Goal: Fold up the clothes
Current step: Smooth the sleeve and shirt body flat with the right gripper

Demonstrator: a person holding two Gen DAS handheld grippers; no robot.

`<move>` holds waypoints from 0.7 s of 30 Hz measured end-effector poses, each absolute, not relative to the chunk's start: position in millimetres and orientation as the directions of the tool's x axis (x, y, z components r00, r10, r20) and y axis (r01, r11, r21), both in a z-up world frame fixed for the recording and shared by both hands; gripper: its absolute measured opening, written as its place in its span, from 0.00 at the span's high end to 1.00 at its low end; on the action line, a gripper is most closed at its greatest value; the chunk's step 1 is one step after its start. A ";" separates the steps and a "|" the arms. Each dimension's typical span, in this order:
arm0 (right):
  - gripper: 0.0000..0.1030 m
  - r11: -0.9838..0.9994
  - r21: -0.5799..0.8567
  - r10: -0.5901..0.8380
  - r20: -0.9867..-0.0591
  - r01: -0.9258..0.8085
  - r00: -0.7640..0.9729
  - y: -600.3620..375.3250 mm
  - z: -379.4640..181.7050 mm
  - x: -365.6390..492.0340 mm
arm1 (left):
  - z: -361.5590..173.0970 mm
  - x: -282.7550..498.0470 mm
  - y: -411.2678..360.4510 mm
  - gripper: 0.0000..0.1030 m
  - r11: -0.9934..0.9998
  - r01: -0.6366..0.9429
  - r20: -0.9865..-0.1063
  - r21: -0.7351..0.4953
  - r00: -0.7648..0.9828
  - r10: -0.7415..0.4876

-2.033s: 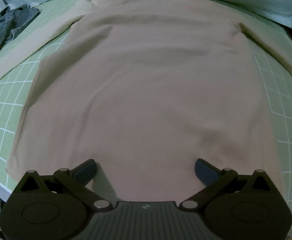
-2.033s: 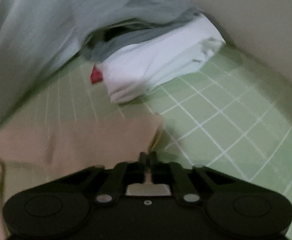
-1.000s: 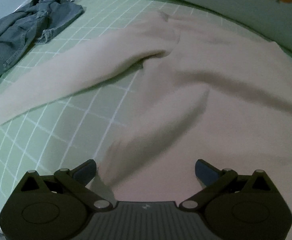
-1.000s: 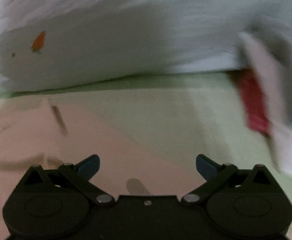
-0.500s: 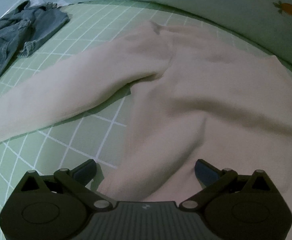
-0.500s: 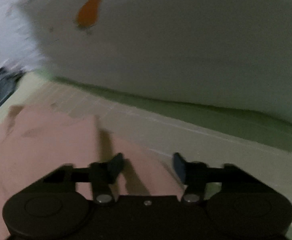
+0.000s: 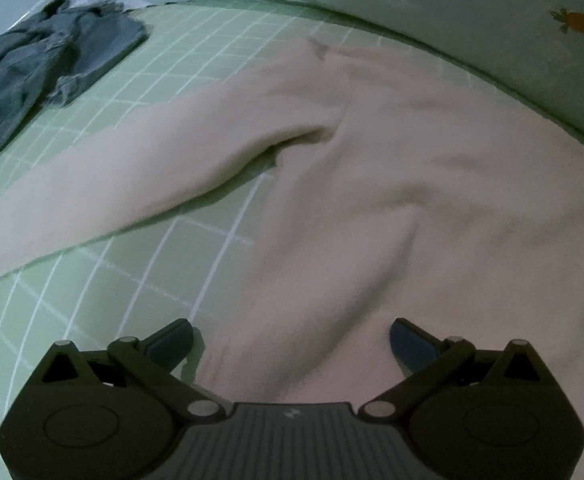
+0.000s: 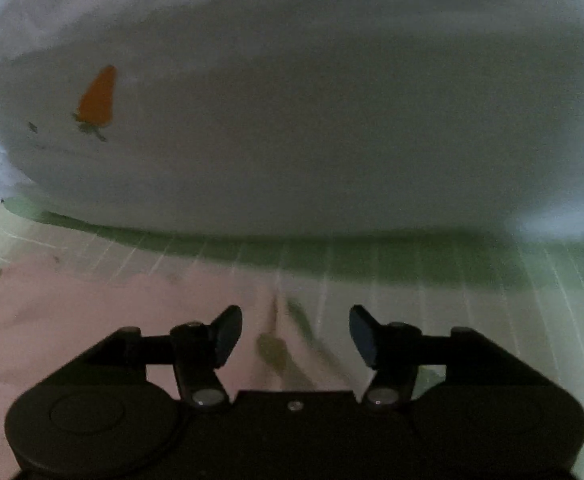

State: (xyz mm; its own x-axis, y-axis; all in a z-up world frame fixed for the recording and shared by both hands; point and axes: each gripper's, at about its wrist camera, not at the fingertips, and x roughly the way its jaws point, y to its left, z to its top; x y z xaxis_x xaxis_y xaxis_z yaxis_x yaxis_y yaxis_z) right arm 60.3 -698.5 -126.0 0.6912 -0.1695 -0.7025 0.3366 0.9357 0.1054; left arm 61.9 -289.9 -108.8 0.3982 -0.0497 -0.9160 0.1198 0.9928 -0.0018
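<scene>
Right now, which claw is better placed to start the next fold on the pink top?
Probably left. The left claw is open over the pink top's edge, with the spread sleeve in clear view. The right claw, jaws opening and holding nothing, faces the top's far edge by the pale bedding; its view is blurred.

A: Pale pink sweater (image 7: 392, 184) on a light green mat (image 7: 103, 280) ruled with a white grid.

B: Beyond the mat, grey-blue denim (image 7: 39, 68); whitish sheet (image 8: 312, 120) printed with an orange carrot (image 8: 99, 96).
</scene>
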 end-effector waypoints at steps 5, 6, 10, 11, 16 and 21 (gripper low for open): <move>0.34 0.930 0.147 -0.108 -0.766 0.336 0.634 -660.3 -132.6 -38.0 | -94.6 28.2 -271.6 0.00 0.993 0.107 -0.898 -0.041 0.432 -0.084; 0.34 0.932 0.146 -0.100 -0.777 0.332 0.621 -650.7 -135.4 -53.6 | -91.9 20.9 -267.5 0.00 0.994 0.102 -0.895 -0.045 0.438 -0.085; 0.35 0.922 0.186 -0.055 -0.807 0.341 0.588 -615.7 -145.5 -106.6 | -81.6 -7.1 -252.3 0.00 0.996 0.084 -0.885 -0.043 0.459 -0.077; 0.35 0.923 0.192 -0.044 -0.807 0.333 0.589 -608.1 -146.3 -115.2 | -79.0 -12.5 -248.1 0.00 0.996 0.081 -0.882 -0.040 0.466 -0.074; 0.41 0.945 0.175 -0.022 -0.808 0.275 0.589 -579.8 -146.5 -144.0 | -68.3 -37.6 -228.5 0.00 0.997 0.078 -0.862 -0.031 0.503 -0.066; 0.94 0.947 0.134 -0.073 -0.798 0.294 0.599 -557.1 -141.4 -173.1 | -70.5 -36.6 -203.6 0.00 0.993 0.113 -0.869 -0.030 0.489 -0.082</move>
State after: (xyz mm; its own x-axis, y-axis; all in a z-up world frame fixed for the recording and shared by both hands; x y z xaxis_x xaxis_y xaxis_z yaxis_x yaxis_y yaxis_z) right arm -173.1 -557.1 -141.4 0.5988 -0.0730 -0.7975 0.2936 0.9465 0.1338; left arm -36.6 -203.6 -70.5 0.4888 -0.0820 -0.8686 0.1131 0.9931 -0.0300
